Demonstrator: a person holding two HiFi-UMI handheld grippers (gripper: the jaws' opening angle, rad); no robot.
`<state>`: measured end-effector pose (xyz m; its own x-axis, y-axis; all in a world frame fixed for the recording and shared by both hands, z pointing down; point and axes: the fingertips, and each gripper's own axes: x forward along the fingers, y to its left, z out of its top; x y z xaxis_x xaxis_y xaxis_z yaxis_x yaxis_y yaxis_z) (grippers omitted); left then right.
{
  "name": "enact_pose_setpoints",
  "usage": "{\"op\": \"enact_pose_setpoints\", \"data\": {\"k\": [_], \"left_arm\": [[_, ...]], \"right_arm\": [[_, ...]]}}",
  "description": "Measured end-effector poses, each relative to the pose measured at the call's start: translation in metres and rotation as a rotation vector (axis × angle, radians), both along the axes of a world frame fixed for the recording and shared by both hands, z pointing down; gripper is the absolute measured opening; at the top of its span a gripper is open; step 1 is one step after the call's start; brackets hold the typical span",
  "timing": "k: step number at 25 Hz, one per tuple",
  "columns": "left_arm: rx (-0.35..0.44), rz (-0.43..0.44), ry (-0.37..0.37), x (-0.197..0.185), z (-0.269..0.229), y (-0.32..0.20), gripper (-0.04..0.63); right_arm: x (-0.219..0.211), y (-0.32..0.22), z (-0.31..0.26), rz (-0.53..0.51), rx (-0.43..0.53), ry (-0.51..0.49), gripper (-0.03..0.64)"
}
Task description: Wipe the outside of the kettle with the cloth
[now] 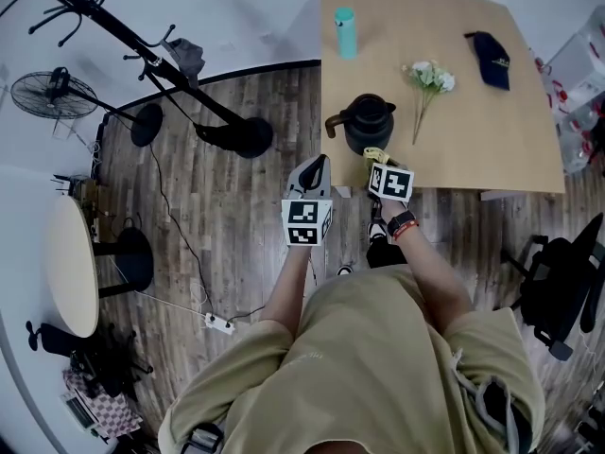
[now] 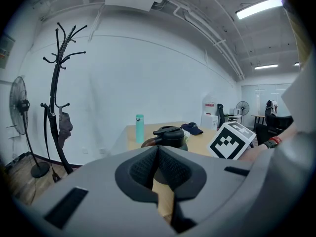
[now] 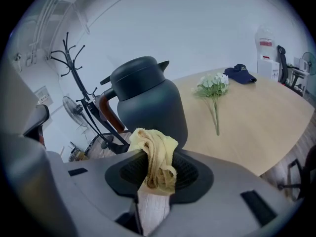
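Observation:
A dark kettle with a brown handle stands near the front edge of the wooden table. My right gripper is shut on a yellow cloth, just short of the kettle's near side. In the right gripper view the cloth bunches out of the right gripper, with the kettle close ahead; whether they touch I cannot tell. My left gripper hovers off the table's edge, left of the kettle, shut and empty. In the left gripper view the left gripper points at the kettle.
On the table are a teal bottle, a bunch of white flowers and a dark cap. A coat rack, a fan and a round table stand to the left. An office chair is at the right.

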<state>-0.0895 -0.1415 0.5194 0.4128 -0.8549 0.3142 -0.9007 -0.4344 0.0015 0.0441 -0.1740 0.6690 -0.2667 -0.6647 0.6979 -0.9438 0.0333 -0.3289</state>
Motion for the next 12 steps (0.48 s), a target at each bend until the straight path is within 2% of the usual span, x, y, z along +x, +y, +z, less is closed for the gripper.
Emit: {"op": "enact_pose_setpoints", "data": {"k": [12], "left_arm": [[-0.004,0.002,-0.002,0.009,-0.001,0.002,0.021]], "right_arm": [[0.041,-0.011,0.007,0.039,-0.004,0.044,0.137]]}}
